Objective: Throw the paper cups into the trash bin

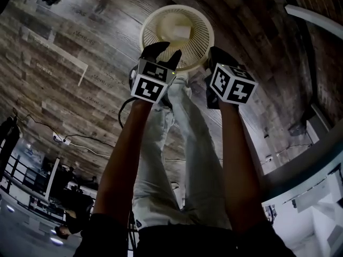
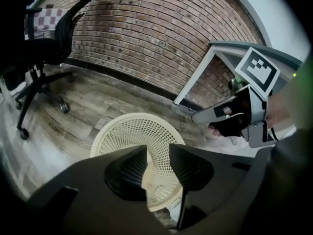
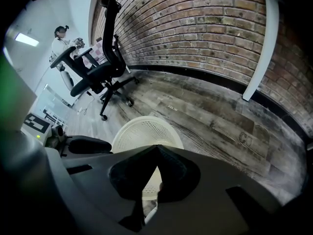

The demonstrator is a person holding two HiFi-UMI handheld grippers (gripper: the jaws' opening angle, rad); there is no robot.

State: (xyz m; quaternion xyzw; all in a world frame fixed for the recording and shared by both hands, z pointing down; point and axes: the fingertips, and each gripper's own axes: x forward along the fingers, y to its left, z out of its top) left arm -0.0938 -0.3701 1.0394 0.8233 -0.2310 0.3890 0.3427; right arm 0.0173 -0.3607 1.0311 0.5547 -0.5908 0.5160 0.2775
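Hovering over the trash bin (image 1: 206,23), left gripper (image 1: 165,52) open and empty; right gripper (image 1: 215,53) closed on nothing; a paper cup (image 1: 180,32) lies inside; no others in view.

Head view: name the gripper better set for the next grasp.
Left, probably: the left gripper has empty fingers apart over the trash bin, a paper cup inside; the right gripper is shut.

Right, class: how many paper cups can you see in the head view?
1: a paper cup lies inside the mesh trash bin, towards its far side. More may lie hidden beneath it.
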